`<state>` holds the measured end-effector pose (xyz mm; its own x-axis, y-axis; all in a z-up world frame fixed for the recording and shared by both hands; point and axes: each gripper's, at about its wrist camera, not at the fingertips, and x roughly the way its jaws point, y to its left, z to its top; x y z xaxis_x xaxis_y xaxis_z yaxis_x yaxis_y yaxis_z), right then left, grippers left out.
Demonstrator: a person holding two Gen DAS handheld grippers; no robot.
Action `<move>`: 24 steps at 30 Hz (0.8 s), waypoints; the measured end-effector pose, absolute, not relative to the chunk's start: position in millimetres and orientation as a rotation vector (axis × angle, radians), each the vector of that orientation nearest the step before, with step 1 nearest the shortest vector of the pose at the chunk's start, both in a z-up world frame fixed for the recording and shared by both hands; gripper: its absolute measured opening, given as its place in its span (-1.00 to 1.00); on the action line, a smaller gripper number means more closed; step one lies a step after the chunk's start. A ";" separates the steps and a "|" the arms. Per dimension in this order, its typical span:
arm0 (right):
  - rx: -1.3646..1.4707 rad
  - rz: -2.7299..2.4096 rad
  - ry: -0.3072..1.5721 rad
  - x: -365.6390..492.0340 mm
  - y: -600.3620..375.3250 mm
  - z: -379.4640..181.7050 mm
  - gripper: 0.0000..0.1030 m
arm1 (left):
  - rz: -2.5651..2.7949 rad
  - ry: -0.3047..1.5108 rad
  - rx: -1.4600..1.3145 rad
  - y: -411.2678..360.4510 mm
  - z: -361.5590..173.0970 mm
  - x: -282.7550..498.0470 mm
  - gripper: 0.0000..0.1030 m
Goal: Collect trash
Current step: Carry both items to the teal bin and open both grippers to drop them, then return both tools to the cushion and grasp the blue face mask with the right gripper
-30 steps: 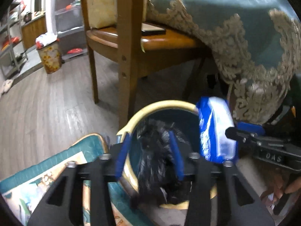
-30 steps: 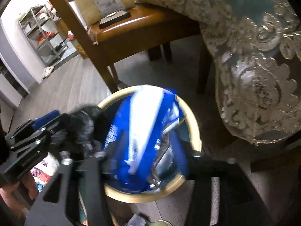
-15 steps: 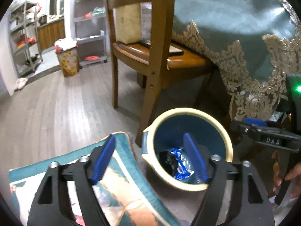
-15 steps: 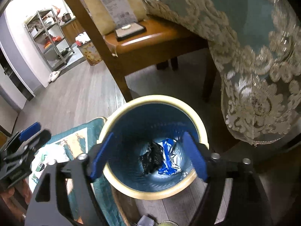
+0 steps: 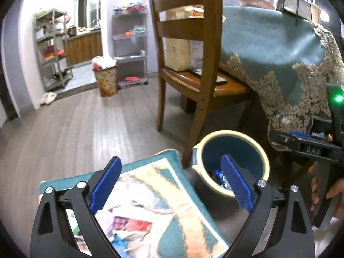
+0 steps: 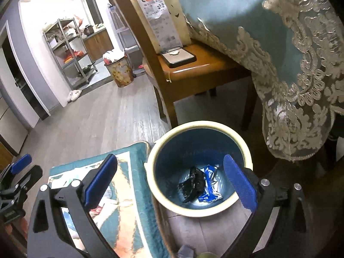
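A round bin (image 6: 198, 126) with a cream rim and blue inside stands on the floor beside a chair leg. At its bottom lie a crumpled black bag (image 6: 191, 186) and a blue and white wrapper (image 6: 209, 186). The bin also shows in the left wrist view (image 5: 233, 134), with part of the wrapper (image 5: 220, 176) visible. My left gripper (image 5: 172, 185) is open and empty, above the rug and the bin's left rim. My right gripper (image 6: 171, 179) is open and empty, above the bin.
A teal patterned rug (image 5: 150, 200) with scattered litter (image 5: 131, 225) lies left of the bin. A wooden chair (image 5: 193, 64) stands behind it, a table with a teal lace-edged cloth (image 6: 301, 53) to the right. Another full bin (image 5: 105, 79) stands far back.
Both grippers opened and dropped the black bag and the blue wrapper into the bin, then rose and drew back from it. The trash now lies at the bin's bottom.
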<state>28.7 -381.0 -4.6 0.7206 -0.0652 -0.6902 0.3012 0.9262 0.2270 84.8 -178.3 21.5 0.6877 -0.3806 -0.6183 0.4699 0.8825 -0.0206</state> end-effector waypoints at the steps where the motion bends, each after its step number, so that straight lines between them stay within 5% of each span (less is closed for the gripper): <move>1: 0.333 -0.213 0.738 26.3 -376.0 -3.6 0.89 | -0.469 0.654 0.141 -171.0 23.8 80.0 0.81; 24: 0.156 -0.087 0.785 38.8 -242.2 -26.9 0.89 | -0.175 0.697 -0.075 13.7 -13.0 32.4 0.83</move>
